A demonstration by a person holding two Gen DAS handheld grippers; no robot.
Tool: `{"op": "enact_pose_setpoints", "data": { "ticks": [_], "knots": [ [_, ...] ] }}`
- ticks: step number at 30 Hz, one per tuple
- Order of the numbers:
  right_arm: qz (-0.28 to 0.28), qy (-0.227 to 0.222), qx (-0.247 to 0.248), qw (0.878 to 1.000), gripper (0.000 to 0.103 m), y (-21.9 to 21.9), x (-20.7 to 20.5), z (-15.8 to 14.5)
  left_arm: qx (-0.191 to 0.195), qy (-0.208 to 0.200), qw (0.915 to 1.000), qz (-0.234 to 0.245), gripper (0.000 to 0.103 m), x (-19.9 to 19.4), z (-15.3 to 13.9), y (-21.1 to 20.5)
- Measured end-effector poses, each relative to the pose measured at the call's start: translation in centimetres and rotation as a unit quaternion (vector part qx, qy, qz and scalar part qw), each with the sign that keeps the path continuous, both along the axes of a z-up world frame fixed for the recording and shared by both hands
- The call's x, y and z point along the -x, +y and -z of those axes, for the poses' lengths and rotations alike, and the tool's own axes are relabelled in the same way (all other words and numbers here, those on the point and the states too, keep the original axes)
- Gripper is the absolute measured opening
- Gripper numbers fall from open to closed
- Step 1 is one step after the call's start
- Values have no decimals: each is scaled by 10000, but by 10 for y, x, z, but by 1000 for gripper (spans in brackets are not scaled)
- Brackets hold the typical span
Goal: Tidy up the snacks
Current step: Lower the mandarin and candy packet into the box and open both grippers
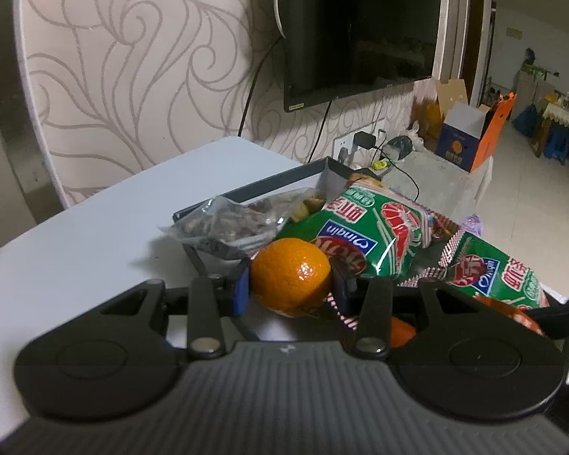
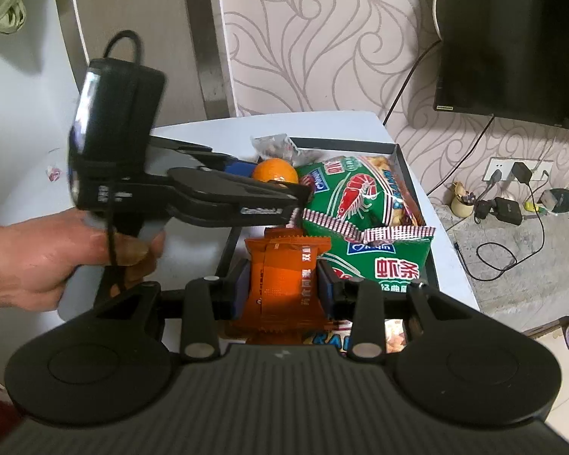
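we have the left gripper [image 1: 290, 284] closed on the orange [image 1: 290, 276], its blue pads [image 1: 241, 288] pressing both sides, and it hangs just above the near end of the tray [image 2: 402, 159]. the right gripper [image 2: 282, 284] pinches an orange wafer pack [image 2: 284, 265] upright between its pads, low over the tray's near part. to do this well, we judge, we should bring each item down into a free patch before letting go, and set the orange low, since it is round and will likely roll. the wafer pack is light and flat, so we can lay it down gently beside the others.

the tray sits on a white table [image 1: 76, 235] and is already crowded: two green shrimp-stick bags [image 2: 360, 193] lie across the middle, one overlapping the other, and a clear bag of nuts [image 1: 227, 223] slumps over the far rim. little floor shows between them. the two grippers are close together, the left one crossing in front of the right, so we should mind a knock. a tv [image 1: 360, 26] and wall sockets [image 2: 512, 170] with trailing cables stand well apart from our work
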State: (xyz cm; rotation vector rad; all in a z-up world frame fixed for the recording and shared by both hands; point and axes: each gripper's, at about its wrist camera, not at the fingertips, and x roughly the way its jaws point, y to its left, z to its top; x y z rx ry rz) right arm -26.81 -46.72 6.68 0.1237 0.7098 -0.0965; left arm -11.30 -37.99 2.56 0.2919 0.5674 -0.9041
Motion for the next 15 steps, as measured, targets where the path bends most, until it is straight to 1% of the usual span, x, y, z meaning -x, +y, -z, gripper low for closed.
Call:
{"op": "enact_pose_setpoints", "data": {
  "ticks": [3, 7, 13, 14, 15],
  "knots": [
    [-13, -2, 12, 10000, 43, 1, 1, 0, -79, -7, 10000, 49, 46, -2, 1, -1],
    [-32, -22, 59, 10000, 43, 5, 1, -1, -187, -148, 9997, 66, 47, 1, 1, -1],
    [-99, -15, 110, 9999, 43, 8, -3, 1, -138, -197, 9997, 32, 47, 1, -3, 5],
    [-111, -2, 114, 9999, 43, 8, -4, 2, -100, -218, 9997, 28, 49, 1, -4, 7],
    [-112, 6, 121, 9999, 43, 8, -5, 2, -67, -249, 9997, 14, 55, 0, -5, 8]
  ]
}}
